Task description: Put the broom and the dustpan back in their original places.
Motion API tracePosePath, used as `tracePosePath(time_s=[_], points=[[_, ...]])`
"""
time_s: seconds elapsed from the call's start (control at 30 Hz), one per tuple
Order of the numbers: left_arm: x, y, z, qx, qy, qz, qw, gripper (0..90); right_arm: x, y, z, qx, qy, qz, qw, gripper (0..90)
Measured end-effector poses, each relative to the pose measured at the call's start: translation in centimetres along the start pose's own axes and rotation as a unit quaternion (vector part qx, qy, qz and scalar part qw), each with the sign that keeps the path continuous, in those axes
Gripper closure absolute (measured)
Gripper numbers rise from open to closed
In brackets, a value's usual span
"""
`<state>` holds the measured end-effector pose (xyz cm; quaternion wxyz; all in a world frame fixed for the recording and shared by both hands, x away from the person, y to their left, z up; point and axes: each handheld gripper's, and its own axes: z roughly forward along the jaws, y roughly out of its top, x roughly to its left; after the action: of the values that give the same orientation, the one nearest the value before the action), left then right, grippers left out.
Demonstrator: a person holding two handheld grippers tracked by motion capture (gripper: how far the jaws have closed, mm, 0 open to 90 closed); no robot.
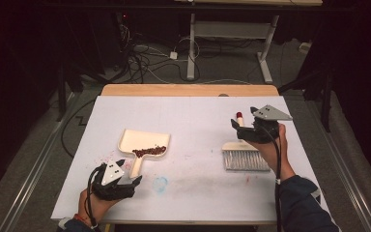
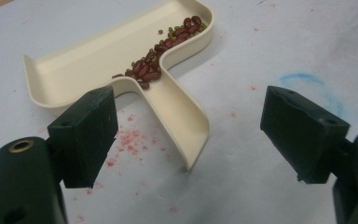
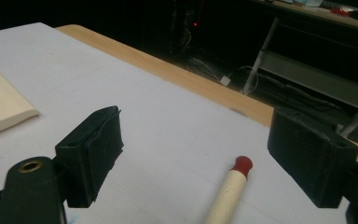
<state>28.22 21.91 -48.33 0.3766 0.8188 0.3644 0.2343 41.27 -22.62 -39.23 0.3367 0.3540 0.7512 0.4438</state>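
A cream dustpan (image 1: 136, 137) (image 2: 74, 70) lies left of centre on the white table cover, holding a line of red and small green beans (image 1: 149, 151) (image 2: 161, 51). My left gripper (image 1: 118, 173) (image 2: 189, 100) hovers at the near end of the pan's handle. It is open; the handle end lies in the gap, and neither pad touches it. A brush with grey bristles (image 1: 245, 160) lies at the right, its cream handle with a red tip (image 3: 228, 191) pointing away. My right gripper (image 1: 245, 121) (image 3: 198, 119) is above that handle, open and holding nothing.
A white sheet (image 1: 193, 116) covers the table, with a wooden edge (image 1: 188, 90) at the far side. A blue chalk ring (image 1: 160, 183) and red smudges (image 2: 130, 140) mark the sheet. Cables and a desk frame (image 1: 265, 53) stand on the floor beyond.
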Motion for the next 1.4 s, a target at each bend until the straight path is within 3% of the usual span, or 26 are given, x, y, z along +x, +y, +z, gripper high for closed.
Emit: tracePosePath(time_s=[0.3,0.67,0.9,1.4], points=[[0.0,0.0,0.1,0.003,-0.003,0.003,1.0000,18.9,0.6,0.5,-1.6,-0.023,0.013,-0.005,0.9996,17.4],[-0.1,0.1,0.1,0.003,-0.005,0.004,1.0000,18.8,1.6,0.1,-3.4,-0.037,0.026,-0.032,0.9985,17.1],[-0.2,0.2,0.1,-0.001,0.001,0.008,1.0000,18.9,1.9,-0.5,-4.5,-0.041,0.030,-0.043,0.9978,17.0],[-0.3,0.2,0.2,0.000,-0.006,0.016,0.9999,18.8,1.9,-2.4,-6.2,-0.050,0.035,-0.066,0.9960,16.4]])
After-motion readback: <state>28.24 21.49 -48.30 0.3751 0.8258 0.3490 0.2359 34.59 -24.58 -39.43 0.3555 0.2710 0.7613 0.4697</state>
